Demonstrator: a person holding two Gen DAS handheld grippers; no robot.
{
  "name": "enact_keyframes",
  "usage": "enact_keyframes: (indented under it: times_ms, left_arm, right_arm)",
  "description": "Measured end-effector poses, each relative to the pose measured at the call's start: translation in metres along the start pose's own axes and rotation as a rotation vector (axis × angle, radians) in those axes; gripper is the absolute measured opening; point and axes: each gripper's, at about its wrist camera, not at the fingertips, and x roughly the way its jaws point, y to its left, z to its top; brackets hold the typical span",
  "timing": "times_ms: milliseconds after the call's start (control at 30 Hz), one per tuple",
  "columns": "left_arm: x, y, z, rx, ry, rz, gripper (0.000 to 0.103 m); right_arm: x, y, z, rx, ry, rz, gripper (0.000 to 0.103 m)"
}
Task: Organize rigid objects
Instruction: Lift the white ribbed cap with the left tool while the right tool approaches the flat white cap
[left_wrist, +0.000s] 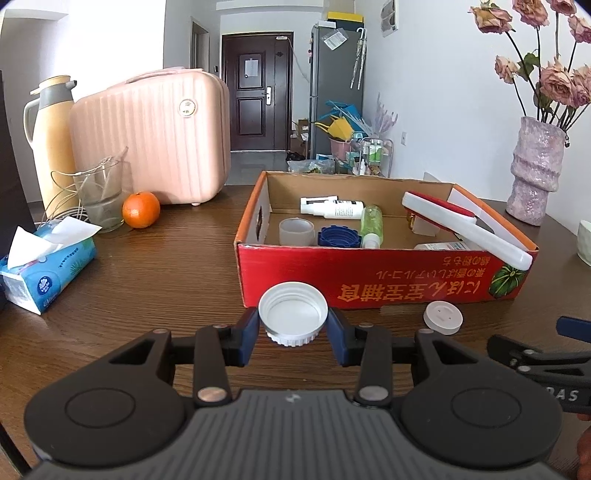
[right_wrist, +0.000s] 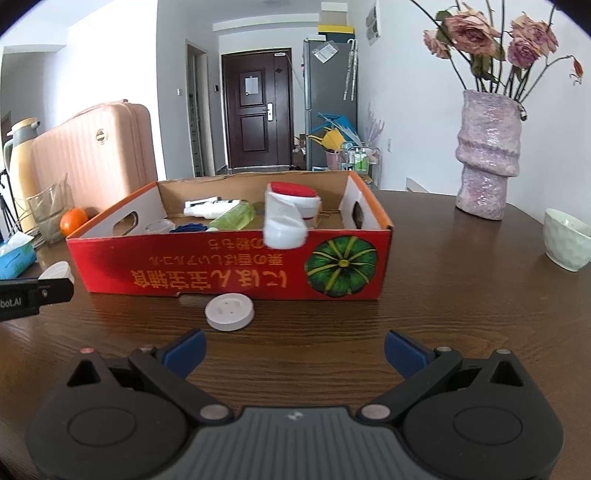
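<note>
Left fingers (left_wrist: 252, 332) pinch the white cap (left_wrist: 293, 314); right fingers (right_wrist: 184, 349) spread behind the disc (right_wrist: 229, 308).

Home (lived-in), entry door (left_wrist: 256, 88), fridge (left_wrist: 334, 88), suitcase (left_wrist: 151, 136), wooden table (left_wrist: 166, 266)

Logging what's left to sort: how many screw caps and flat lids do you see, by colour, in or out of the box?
White: 2, the ribbed cap held in the left gripper and the flat lid on the table.
Blue: 1, the blue cap inside the box.
Total: 3.
</note>
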Motion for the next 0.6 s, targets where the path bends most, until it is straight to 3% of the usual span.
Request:
enact_keyframes:
  times_ms: [367, 600]
  left_arm:
    - [-0.002, 0.006, 0.002, -0.021, 0.000, 0.004, 0.041]
    - [-0.002, 0.013, 0.005, -0.050, 0.006, 0.000, 0.041]
  right_arm:
    - [0.041, 0.046, 0.016, -0.054, 0.049, -0.013, 0.101]
    - [0.066, 0.055, 0.023, -0.030, 0.124, -0.032, 0.091]
